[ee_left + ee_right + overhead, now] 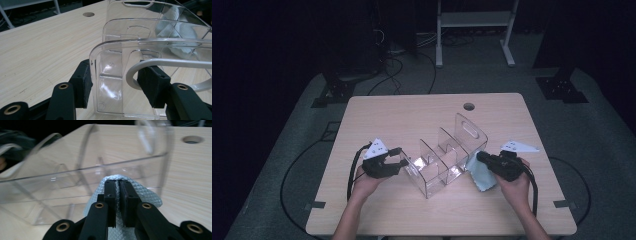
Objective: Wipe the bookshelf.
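A clear plastic organizer (447, 152) with several upright dividers stands in the middle of the wooden table (412, 115). My left gripper (403, 164) is at its near left end. In the left gripper view (117, 80) the pads (83, 82) press on both sides of the organizer's (140, 32) end section. My right gripper (479, 157) is at the organizer's right side, shut on a light blue quilted cloth (481, 179). In the right gripper view (119, 185) the cloth (147, 195) wraps over the jaw tips, right against the organizer's clear side wall (75, 182).
A round cable hole (469, 106) lies in the table behind the organizer. Bare tabletop stretches to the back and along the left. A white metal stand (472, 20) and cables are on the floor beyond the table.
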Demonstrator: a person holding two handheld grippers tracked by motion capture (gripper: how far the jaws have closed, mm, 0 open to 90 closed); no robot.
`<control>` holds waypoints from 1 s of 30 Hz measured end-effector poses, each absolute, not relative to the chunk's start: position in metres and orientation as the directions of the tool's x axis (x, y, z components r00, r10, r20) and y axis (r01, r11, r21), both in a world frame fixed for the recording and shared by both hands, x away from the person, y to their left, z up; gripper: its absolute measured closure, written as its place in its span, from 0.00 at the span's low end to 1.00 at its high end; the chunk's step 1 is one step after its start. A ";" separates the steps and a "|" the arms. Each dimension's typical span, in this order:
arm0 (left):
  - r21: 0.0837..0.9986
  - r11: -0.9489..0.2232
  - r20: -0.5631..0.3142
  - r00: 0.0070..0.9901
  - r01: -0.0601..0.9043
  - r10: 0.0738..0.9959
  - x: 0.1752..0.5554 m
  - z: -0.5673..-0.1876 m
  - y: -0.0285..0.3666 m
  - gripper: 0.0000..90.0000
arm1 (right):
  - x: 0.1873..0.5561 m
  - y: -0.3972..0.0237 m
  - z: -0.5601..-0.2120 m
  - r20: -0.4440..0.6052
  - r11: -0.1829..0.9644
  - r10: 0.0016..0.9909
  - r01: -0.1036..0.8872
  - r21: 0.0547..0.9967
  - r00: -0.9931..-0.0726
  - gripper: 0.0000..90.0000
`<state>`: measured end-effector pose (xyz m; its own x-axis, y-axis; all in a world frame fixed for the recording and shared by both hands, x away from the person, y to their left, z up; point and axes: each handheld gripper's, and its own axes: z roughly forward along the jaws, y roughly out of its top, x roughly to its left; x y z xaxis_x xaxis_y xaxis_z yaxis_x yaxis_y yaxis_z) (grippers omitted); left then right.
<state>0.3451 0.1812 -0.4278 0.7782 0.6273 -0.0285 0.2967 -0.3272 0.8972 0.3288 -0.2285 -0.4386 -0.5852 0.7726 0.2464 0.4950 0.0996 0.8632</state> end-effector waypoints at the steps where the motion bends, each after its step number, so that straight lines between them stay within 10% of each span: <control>1: 0.897 -0.326 -0.030 0.778 0.297 0.628 0.345 -0.428 0.181 0.51 | 0.327 -0.225 -0.437 0.232 0.116 0.768 0.486 0.866 -0.597 0.93; 30: 0.897 -0.327 -0.024 0.770 0.299 0.638 0.343 -0.428 0.180 0.51 | 0.308 -0.196 -0.428 0.212 0.140 0.714 0.434 0.890 -0.667 0.93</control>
